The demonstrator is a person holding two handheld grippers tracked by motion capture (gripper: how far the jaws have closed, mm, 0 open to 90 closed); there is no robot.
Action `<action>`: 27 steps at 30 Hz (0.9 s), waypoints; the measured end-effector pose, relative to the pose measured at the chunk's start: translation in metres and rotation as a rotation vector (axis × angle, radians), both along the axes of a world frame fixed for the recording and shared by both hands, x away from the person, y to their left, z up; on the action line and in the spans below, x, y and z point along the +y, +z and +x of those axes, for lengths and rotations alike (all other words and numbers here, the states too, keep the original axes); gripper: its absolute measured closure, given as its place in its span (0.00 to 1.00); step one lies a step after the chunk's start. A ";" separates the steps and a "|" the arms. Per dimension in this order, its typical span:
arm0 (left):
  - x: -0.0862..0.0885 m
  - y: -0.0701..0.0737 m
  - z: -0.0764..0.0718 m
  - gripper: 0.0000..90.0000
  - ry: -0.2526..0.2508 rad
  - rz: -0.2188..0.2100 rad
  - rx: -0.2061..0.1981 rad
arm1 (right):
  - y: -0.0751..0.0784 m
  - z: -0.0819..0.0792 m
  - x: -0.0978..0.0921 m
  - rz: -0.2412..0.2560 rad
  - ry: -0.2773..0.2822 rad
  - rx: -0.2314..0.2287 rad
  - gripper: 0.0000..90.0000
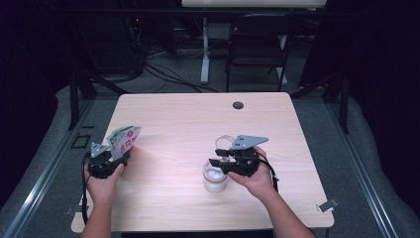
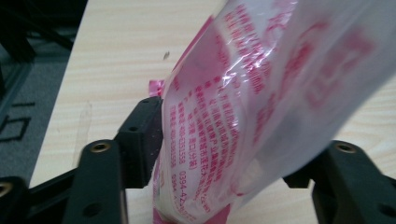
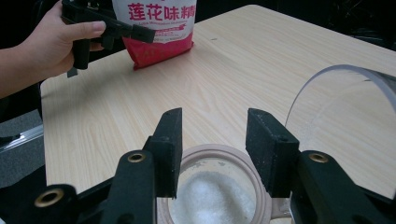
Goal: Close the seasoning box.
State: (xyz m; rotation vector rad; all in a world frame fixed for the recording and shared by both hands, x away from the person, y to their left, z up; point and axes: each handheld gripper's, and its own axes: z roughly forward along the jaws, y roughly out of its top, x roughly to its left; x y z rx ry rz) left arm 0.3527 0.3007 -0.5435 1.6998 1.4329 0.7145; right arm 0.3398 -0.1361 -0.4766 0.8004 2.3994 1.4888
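Note:
A white and pink bag (image 1: 124,139) printed with red characters stands at the table's left side, its red bottom edge (image 3: 159,51) on the wood. My left gripper (image 1: 120,155) is shut on the bag (image 2: 261,93), which is pinched between the two black jaws (image 2: 233,158). At the front centre stands a glass jar (image 1: 215,179) with white powder (image 3: 210,196) inside and its clear hinged lid (image 3: 345,116) swung open. My right gripper (image 1: 215,162) hovers over the jar's rim (image 3: 224,154), open (image 3: 212,140), with nothing between its fingers.
The light wooden table (image 1: 198,119) has a dark cable hole (image 1: 238,105) near its far edge. A black folding chair (image 1: 257,44) and a white desk leg (image 1: 205,54) stand beyond it, with cables on the floor.

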 end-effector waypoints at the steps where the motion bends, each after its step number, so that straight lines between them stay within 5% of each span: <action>1: -0.001 0.001 -0.001 0.43 0.002 -0.002 -0.007 | 0.000 0.000 0.000 0.000 0.001 -0.001 0.62; 3: -0.002 0.003 -0.002 0.42 -0.005 -0.014 -0.036 | 0.000 0.000 0.000 0.000 0.003 -0.002 0.62; 9: -0.005 0.009 -0.005 0.42 -0.022 -0.040 -0.041 | 0.000 0.000 0.000 0.000 0.002 -0.002 0.62; 16: -0.011 0.018 -0.012 0.42 -0.049 -0.024 -0.060 | 0.001 0.000 0.000 -0.002 -0.002 -0.004 0.61; 27: -0.020 0.026 -0.015 0.43 -0.090 -0.053 -0.044 | 0.005 -0.002 -0.003 0.000 -0.013 -0.011 0.61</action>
